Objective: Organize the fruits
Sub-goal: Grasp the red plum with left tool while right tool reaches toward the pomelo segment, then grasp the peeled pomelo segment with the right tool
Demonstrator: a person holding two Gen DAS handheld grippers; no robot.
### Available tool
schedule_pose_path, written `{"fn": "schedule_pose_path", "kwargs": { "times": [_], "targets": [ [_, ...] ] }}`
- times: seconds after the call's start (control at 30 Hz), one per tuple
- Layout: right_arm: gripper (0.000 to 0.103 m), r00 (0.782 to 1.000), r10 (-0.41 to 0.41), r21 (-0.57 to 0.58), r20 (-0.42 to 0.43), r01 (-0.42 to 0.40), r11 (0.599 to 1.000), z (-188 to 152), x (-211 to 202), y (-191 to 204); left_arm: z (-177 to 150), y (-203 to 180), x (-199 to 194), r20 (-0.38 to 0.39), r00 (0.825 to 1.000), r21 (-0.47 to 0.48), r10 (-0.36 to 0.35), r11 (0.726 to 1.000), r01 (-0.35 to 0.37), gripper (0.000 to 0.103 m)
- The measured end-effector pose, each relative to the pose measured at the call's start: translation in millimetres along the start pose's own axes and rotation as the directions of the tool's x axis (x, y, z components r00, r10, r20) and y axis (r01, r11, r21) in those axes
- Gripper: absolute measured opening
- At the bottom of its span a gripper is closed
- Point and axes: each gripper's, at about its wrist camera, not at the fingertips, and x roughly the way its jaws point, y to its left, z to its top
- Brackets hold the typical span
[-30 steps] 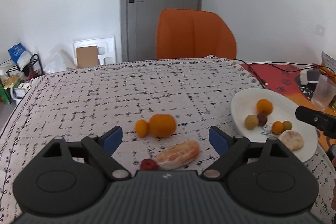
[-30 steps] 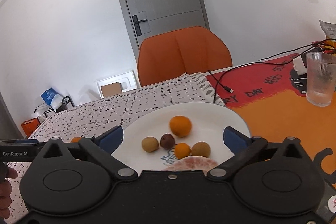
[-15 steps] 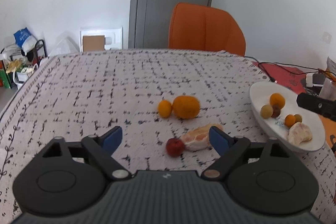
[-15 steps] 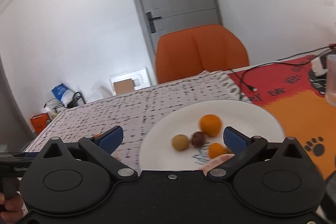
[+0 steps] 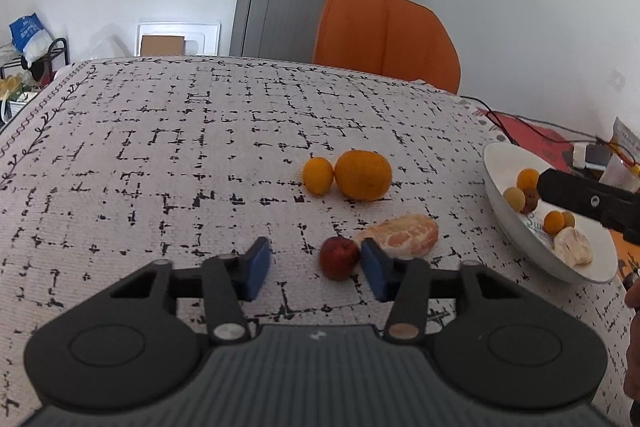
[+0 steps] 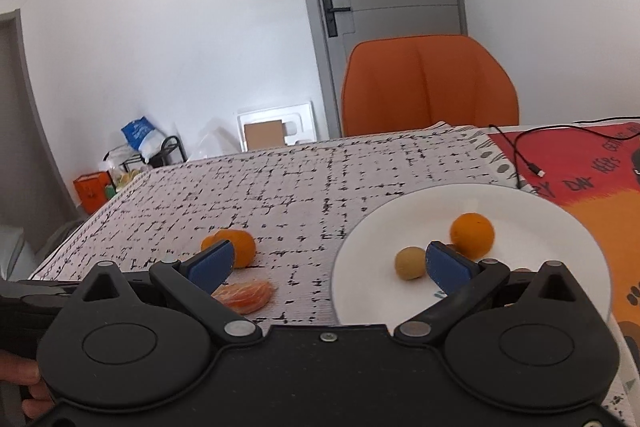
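Observation:
In the left wrist view, a small red fruit lies on the patterned tablecloth between my left gripper's open blue pads, close to the right one. A peeled citrus piece lies just beyond it, with a big orange and a small orange farther back. A white plate at the right holds several small fruits and a peeled piece. My right gripper is open and empty above the plate's left edge; an orange and a tan fruit show there.
An orange chair stands behind the table. A red-orange mat with a black cable lies right of the plate. The right gripper's body juts over the plate in the left wrist view. Clutter sits on the floor at the far left.
My left gripper has moved forward and down and its jaws have narrowed around the red fruit. My right gripper has swung left, so the table fruits now show in its view.

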Motion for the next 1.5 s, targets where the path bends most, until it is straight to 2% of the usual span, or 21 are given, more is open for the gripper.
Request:
{"fn": "schedule_pose_path", "kwargs": {
  "times": [0.03, 0.07, 0.1, 0.2, 0.43, 0.57, 0.77, 1.07, 1.13, 1.27, 1.3, 1.37, 1.5],
  "targets": [
    [0.103, 1.0, 0.004, -0.003, -0.004, -0.004, 1.0, -0.2, 2.1, 1.2, 0.5, 1.1, 0.9, 0.002, 1.0, -0.003, -0.001, 1.0, 0.001, 0.033],
    [0.103, 1.0, 0.005, -0.006, -0.01, -0.005, 1.0, 0.1, 4.5, 3.0, 1.2, 2.8, 1.9, 0.0, 1.0, -0.007, -0.005, 1.0, 0.005, 0.024],
    [0.103, 1.0, 0.008, -0.008, -0.016, -0.009, 1.0, 0.6, 6.9, 4.6, 1.8, 5.8, 2.0, -0.002, 1.0, -0.016, -0.011, 1.0, 0.011, 0.021],
    [0.103, 0.999, 0.033, -0.022, -0.029, -0.034, 0.999, 1.0, 12.4, 13.2, 4.0, 14.7, 0.9, -0.003, 1.0, -0.042, -0.021, 0.999, 0.021, 0.021],
    [0.102, 0.992, 0.099, -0.053, -0.084, -0.104, 0.993, -4.1, 27.5, 38.5, 7.8, 35.7, -12.6, 0.021, 1.0, -0.063, 0.022, 0.998, -0.021, 0.021],
    [0.102, 0.988, 0.111, -0.08, -0.108, -0.12, 0.989, -7.2, 35.2, 52.1, 9.0, 47.0, -20.1, 0.031, 0.999, -0.076, 0.038, 0.996, -0.036, 0.021],
    [0.098, 0.983, 0.103, -0.104, -0.149, -0.119, 0.987, -12.2, 46.9, 65.0, 9.4, 60.3, -29.5, 0.043, 0.998, -0.092, 0.055, 0.994, -0.05, 0.021],
    [0.095, 0.98, 0.044, -0.167, -0.196, -0.078, 0.983, -16.7, 65.4, 81.7, 9.2, 78.7, -41.6, 0.069, 0.995, -0.124, 0.067, 0.991, -0.058, 0.021],
    [0.091, 0.978, 0.034, -0.179, -0.204, -0.072, 0.981, -17.7, 68.8, 84.0, 10.3, 82.9, -43.7, 0.074, 0.995, -0.131, 0.073, 0.989, -0.063, 0.021],
    [0.077, 0.971, 0.002, -0.203, -0.24, -0.052, 0.978, -23.7, 79.2, 88.6, 10.7, 89.9, -49.2, 0.085, 0.994, -0.145, 0.068, 0.988, -0.055, 0.021],
    [0.071, 0.974, -0.002, -0.214, -0.229, -0.048, 0.976, -25.5, 78.6, 90.1, 9.9, 90.9, -50.2, 0.087, 0.994, -0.149, 0.063, 0.988, -0.05, 0.021],
    [0.064, 0.975, 0.005, -0.225, -0.223, -0.056, 0.973, -25.4, 77.1, 92.3, 8.0, 92.6, -50.2, 0.081, 0.995, -0.159, 0.053, 0.987, -0.039, 0.021],
    [0.063, 0.978, 0.012, -0.195, -0.21, -0.054, 0.979, -20.6, 70.7, 89.5, 8.6, 88.4, -48.2, 0.069, 0.996, -0.141, 0.058, 0.989, -0.048, 0.021]
  ]
}}
